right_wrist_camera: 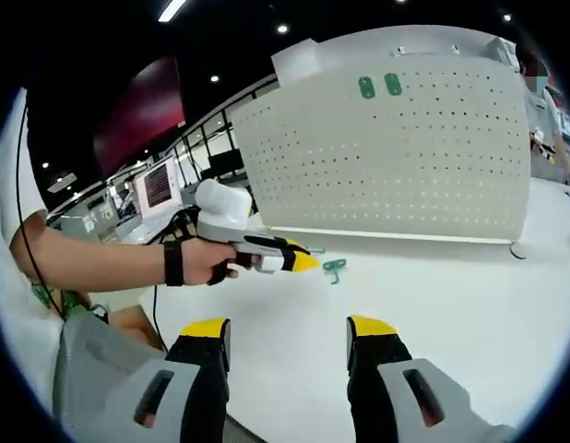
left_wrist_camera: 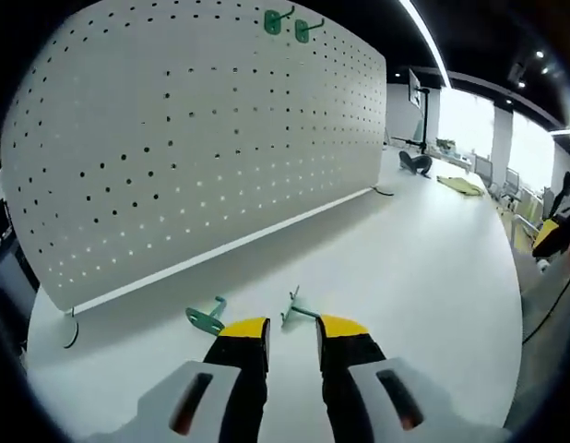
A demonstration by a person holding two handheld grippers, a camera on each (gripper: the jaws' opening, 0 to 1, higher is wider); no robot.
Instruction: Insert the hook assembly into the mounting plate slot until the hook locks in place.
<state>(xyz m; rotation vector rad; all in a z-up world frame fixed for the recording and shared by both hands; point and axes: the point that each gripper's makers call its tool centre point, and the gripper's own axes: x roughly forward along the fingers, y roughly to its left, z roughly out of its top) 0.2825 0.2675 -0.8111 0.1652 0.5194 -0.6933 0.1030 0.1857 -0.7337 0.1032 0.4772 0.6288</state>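
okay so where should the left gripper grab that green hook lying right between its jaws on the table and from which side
Judging by its pose, grip the green hook by its straight metal shank, which lies on the white table across the gap ahead of the left gripper. Come straight forward and down from the near side; the open jaws already bracket it. Avoid the upturned tip.

- The pegboard (left_wrist_camera: 202, 138) is white, dotted all over with an even grid of small dark holes.
- Two green hooks on the board (left_wrist_camera: 287, 25) sit near its top edge.
- Two green hooks on the surface (left_wrist_camera: 207, 318) have pale metal prongs.
- The surface (left_wrist_camera: 405, 268) is plain white.
- The left gripper (left_wrist_camera: 292, 337) has black jaws with yellow tips and a grey body.
- The right gripper (right_wrist_camera: 287, 337) has the same black, yellow and grey.
- The wrist strap (right_wrist_camera: 173, 263) is black.
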